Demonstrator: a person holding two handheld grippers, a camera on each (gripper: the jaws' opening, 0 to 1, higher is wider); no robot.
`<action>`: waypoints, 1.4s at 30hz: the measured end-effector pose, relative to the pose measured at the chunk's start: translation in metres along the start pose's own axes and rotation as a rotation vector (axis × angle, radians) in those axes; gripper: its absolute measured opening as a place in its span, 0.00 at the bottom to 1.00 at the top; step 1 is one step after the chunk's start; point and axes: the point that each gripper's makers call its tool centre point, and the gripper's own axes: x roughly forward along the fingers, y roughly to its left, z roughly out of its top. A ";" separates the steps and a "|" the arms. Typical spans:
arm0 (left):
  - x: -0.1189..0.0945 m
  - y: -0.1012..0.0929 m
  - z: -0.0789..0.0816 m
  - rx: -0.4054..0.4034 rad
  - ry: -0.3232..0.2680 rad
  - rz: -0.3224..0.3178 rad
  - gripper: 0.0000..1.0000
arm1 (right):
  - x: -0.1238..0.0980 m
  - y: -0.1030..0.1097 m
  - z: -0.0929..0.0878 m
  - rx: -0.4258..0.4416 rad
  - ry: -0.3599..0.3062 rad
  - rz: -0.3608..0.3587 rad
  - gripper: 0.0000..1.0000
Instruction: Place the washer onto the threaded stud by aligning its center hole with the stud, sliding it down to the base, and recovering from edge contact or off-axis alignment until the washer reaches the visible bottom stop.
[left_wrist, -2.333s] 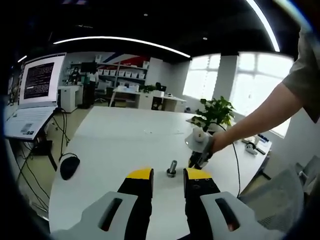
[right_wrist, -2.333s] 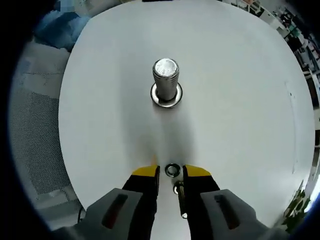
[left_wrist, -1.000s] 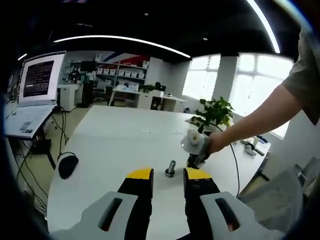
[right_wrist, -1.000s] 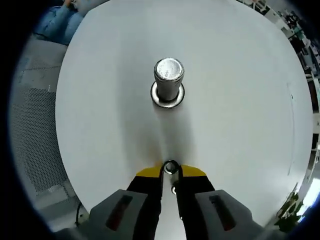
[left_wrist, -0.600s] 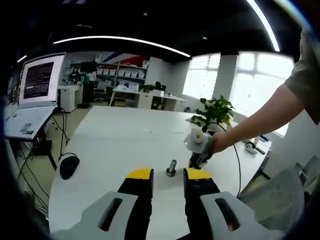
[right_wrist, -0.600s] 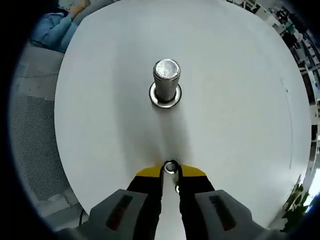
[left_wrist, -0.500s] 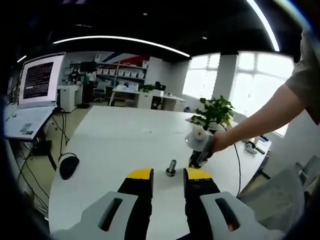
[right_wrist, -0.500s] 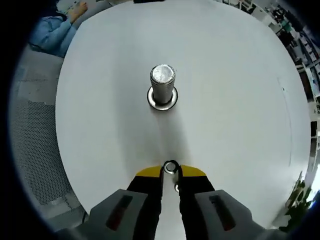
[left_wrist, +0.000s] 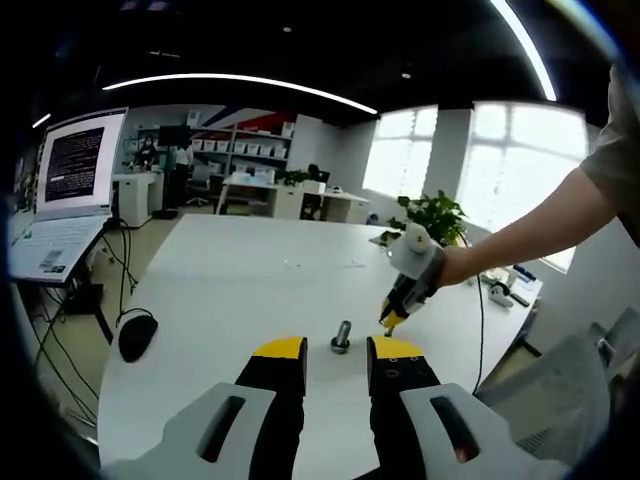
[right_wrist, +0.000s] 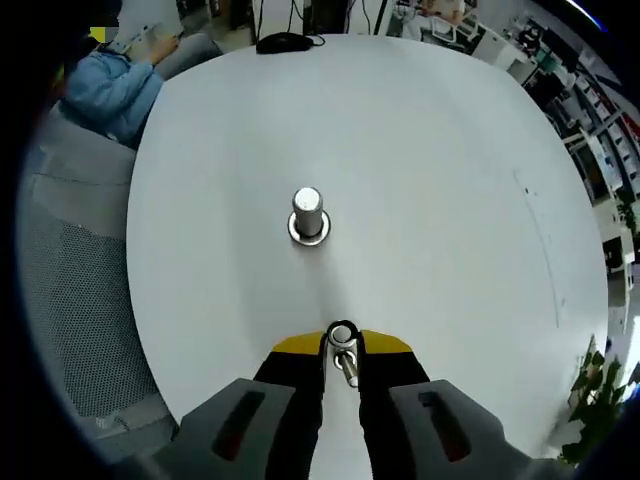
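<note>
My left gripper (left_wrist: 334, 352) has two black fingers (left_wrist: 279, 385) capped with yellow pads at the tips, rising from pale grey shells, each shell cut with a dark slanted slot. My right gripper (right_wrist: 342, 345) is built the same: yellow tips, black fingers (right_wrist: 298, 385), grey slotted housings. In the left gripper view my right gripper (left_wrist: 392, 320) carries a white housing, and my short sleeve (left_wrist: 618, 150) is grey-olive.

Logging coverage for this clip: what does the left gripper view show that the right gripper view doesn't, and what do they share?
Left gripper view: its own open gripper, the laptop, a mouse, a plant, and the right gripper from the side, held above the table.

Right gripper view: the washer pinched at the jaw tips, and a blue sleeve.

Both: the threaded stud upright on the white table.
</note>
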 end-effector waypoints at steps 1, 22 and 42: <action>0.000 0.000 0.000 0.000 0.000 0.000 0.22 | -0.002 -0.001 -0.002 -0.002 0.001 -0.004 0.13; -0.001 -0.001 0.001 0.018 -0.002 0.003 0.21 | -0.030 -0.013 -0.018 -0.017 0.004 -0.054 0.13; 0.000 0.000 -0.002 0.024 0.015 0.007 0.21 | -0.009 -0.012 -0.025 -0.029 0.034 -0.025 0.14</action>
